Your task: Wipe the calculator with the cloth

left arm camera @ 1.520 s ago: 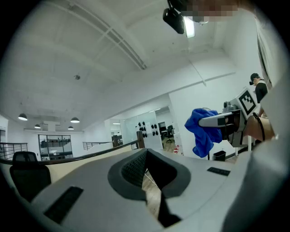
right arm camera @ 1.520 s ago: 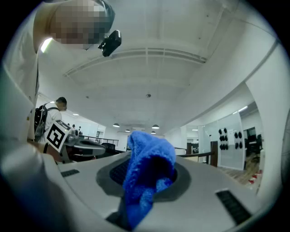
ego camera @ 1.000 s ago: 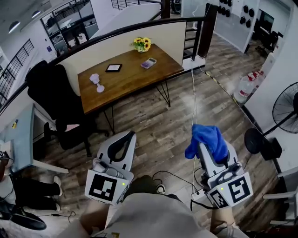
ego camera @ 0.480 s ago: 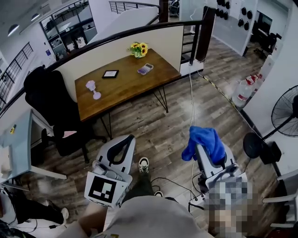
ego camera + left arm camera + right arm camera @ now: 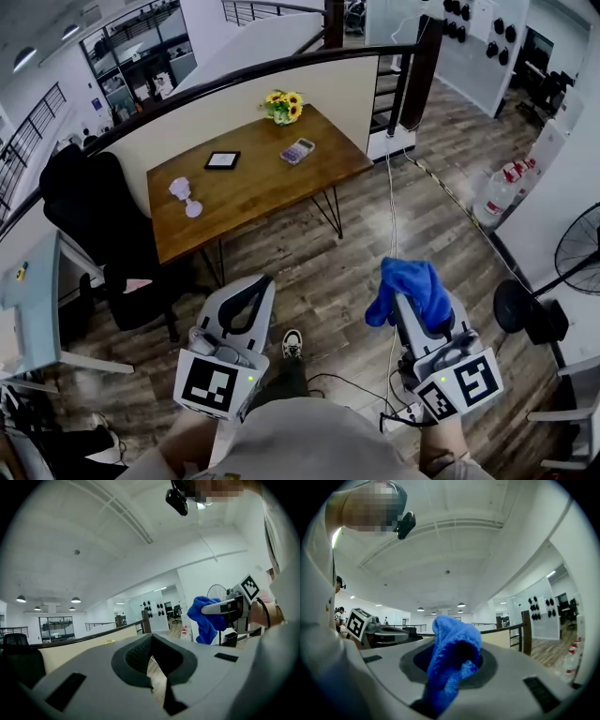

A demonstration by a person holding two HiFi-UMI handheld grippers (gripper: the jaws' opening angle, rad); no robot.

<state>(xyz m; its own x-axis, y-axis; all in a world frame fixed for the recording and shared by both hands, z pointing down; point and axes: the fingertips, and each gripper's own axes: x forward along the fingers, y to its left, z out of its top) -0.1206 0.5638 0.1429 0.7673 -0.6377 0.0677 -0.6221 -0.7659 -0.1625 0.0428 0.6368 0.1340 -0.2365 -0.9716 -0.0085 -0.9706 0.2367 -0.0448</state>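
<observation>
The calculator (image 5: 298,150) lies near the far right corner of a wooden table (image 5: 253,192), well ahead of both grippers. My right gripper (image 5: 403,295) is shut on a blue cloth (image 5: 410,286) that drapes over its jaws. In the right gripper view the cloth (image 5: 452,660) fills the space between the jaws and hides the tips. My left gripper (image 5: 262,281) is held low at the left, its fingertips together with nothing between them. The left gripper view shows the cloth (image 5: 205,618) off to the right of its own jaws (image 5: 152,667).
On the table are a dark tablet (image 5: 223,160), a pot of yellow flowers (image 5: 282,106) and a small pale object (image 5: 185,195). A black chair (image 5: 94,216) stands left of it. A cable (image 5: 392,225) runs across the wood floor. A fan (image 5: 577,248) and water bottle (image 5: 497,192) stand right.
The view has shifted a little as the person steps over the floor; a shoe now shows between the grippers. Both grippers hold the same pose, cloth still held.
</observation>
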